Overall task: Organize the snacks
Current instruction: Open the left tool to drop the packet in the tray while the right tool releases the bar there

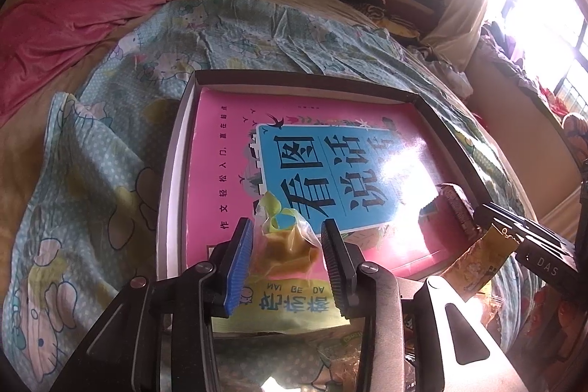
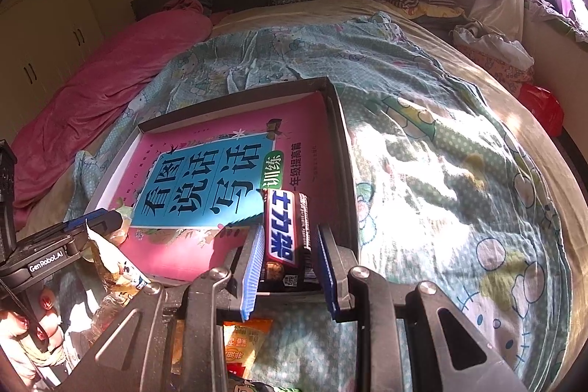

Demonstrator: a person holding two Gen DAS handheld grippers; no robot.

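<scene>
Between our left gripper [image 1: 288, 241] pads sits a small clear snack packet [image 1: 284, 237] with yellow-green printing and orange-brown contents. We see the jaws spread a little, with a gap showing on either side of the crinkled wrapper, so they are not pressing it. The packet lies at the near edge of a pink book [image 1: 305, 171] with a blue title panel, and that book fills a shallow dark-rimmed box [image 1: 176, 149] resting on the bed [image 1: 110, 135], over a cartoon-print sheet. At the right edge of this view we catch the other gripper holding a dark bar over the box's near right corner, with a yellowish snack wrapper [image 1: 477, 259] poking up just beside it. A pink blanket [image 1: 84, 10] lies at the far left of the bed — well apart from the box.

From the right wrist view, our right gripper [image 2: 288, 259] is clamped on a chocolate bar [image 2: 284, 234], the blue pads flat against both of its long sides. The bar points forward over the near right corner of the box, above the pink book. Below the gripper an orange snack packet [image 2: 244, 340] lies on the sheet. At the left edge we see the left gripper — and a hand [image 2: 33, 329] beneath it.
</scene>
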